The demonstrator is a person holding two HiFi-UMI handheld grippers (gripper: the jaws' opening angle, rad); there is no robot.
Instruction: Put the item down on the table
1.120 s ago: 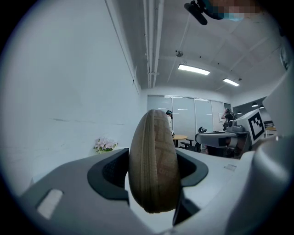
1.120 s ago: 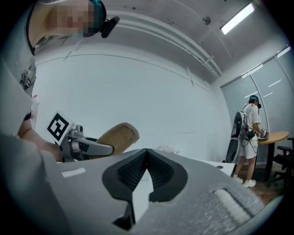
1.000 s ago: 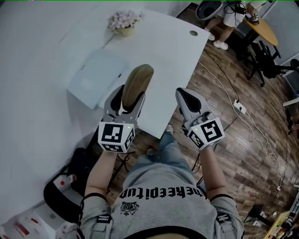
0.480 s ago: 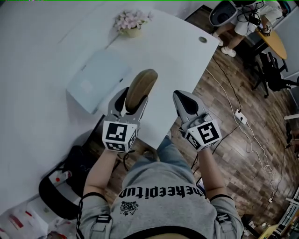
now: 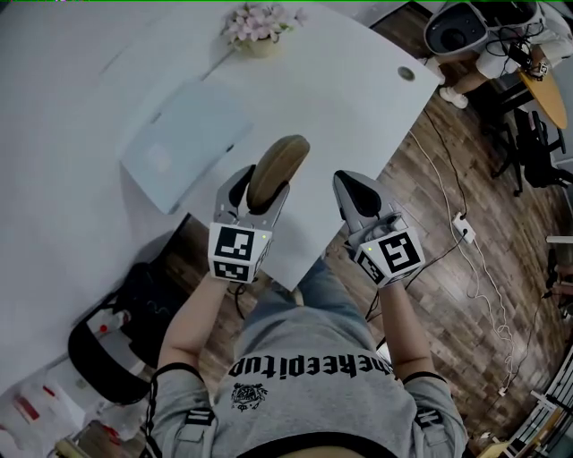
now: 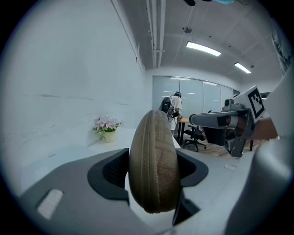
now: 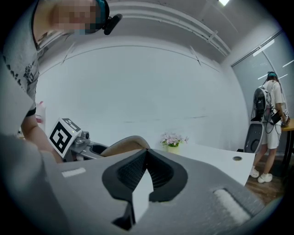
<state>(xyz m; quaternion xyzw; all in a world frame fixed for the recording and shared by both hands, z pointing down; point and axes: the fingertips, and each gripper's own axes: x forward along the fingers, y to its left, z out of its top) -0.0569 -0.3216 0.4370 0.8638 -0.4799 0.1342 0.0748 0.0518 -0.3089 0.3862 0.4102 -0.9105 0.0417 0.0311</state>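
Note:
A brown oval zippered case (image 5: pixel 278 167) stands on edge between the jaws of my left gripper (image 5: pixel 260 190), which is shut on it above the front part of the white table (image 5: pixel 340 107). In the left gripper view the case (image 6: pixel 154 156) fills the gap of the left gripper (image 6: pixel 154 170), zipper seam facing the camera. My right gripper (image 5: pixel 351 186) hangs just right of it over the table's front edge, shut and holding nothing. In the right gripper view the right gripper (image 7: pixel 146 159) shows pads pressed together, with the case (image 7: pixel 123 145) behind at left.
A pale flat folder-like thing (image 5: pixel 183 143) lies on the table left of the case. A flower pot (image 5: pixel 260 27) stands at the far edge, with a cable hole (image 5: pixel 406 73) to its right. A black bag (image 5: pixel 134 326) sits below left, and cables with a power strip (image 5: pixel 463 228) cross the wooden floor. A person (image 7: pixel 268 119) stands far right.
Both grippers have drifted a little forward and to the right over the table's edge. The left one still holds the case and the right one stays shut.

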